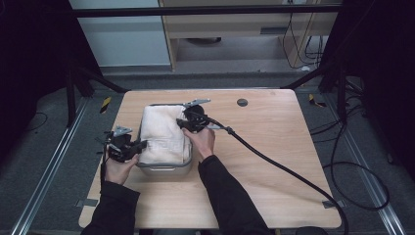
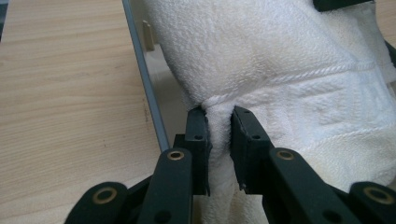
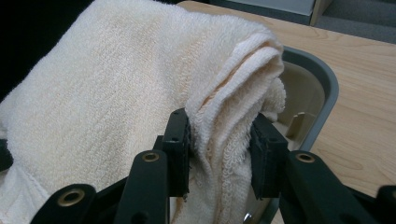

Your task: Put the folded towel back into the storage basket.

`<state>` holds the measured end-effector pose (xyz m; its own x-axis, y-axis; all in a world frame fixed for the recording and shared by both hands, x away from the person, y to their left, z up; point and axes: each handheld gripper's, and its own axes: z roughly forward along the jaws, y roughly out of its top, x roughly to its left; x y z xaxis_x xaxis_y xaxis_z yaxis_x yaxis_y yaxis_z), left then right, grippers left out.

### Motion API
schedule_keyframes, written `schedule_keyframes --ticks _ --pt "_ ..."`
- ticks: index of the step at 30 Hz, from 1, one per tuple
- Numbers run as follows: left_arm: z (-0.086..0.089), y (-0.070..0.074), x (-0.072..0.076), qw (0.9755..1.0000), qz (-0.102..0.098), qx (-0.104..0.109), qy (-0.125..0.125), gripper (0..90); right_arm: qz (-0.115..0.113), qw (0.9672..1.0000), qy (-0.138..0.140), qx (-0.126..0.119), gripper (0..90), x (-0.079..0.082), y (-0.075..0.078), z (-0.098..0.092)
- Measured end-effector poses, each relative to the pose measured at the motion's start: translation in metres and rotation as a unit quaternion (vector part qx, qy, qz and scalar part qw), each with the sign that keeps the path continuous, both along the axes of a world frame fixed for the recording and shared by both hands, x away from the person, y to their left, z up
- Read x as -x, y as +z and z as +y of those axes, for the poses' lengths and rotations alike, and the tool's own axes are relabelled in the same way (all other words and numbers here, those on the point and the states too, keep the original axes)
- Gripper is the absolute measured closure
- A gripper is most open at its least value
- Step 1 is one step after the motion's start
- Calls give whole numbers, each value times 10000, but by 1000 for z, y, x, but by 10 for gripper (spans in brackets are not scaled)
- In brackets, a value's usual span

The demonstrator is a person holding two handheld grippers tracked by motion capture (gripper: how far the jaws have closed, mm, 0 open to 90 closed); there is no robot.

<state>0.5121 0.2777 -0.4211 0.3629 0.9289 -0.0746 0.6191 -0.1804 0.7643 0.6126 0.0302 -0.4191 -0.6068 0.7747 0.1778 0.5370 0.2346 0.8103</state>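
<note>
desk: light wooden desk (image 1: pixel 274 142), rounded corners; a small dark round insert (image 1: pixel 242 102) sits near the far edge.
bin: grey bin (image 1: pixel 164 169) with rounded corners, on the left-centre of the desk; its near wall lies well back from the near desk edge.
towel: cream towel (image 1: pixel 161 134), folded and bulky, fills the bin and rises above its rim; a woven band crosses its near part.
left gripper: left gripper (image 1: pixel 131 147) at the near-left side of the bin, jaws pressed onto a fold of towel at the bin's left rim (image 2: pixel 154 112); in the left gripper view the fold (image 2: pixel 219 140) sits squeezed between the two jaws.
right gripper: right gripper (image 1: pixel 188 123) at the far-right part of the bin, jaws pinching a thick, layered towel edge (image 3: pixel 224 140); the jaws stand wider than the left pair because of the layers.
bin interior: in the right gripper view, an uncovered corner of the bin (image 3: pixel 303 107) shows beyond the towel edge.
cable: black cable (image 1: pixel 284 169) runs from the right gripper diagonally across the desk to its near-right corner.
open room, right: bare desk surface right of the bin, crossed by the cable.
open room, left: narrow strip of desk between the bin and the left desk edge.
open room, near: bare desk between the forearms.
</note>
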Motion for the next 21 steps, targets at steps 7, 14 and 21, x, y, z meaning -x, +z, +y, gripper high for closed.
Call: schedule_keyframes --ticks 7,14,21 --pt "-1 -3 -1 10000 75 -48 30 761 -36 9999 17 115 626 0 -4 1" --pt "0 -5 -3 9998 151 -100 38 741 -75 9994 58 346 601 0 -9 3" --pt "0 -3 -2 9999 67 -96 100 723 -196 9987 64 473 573 1 -10 3"
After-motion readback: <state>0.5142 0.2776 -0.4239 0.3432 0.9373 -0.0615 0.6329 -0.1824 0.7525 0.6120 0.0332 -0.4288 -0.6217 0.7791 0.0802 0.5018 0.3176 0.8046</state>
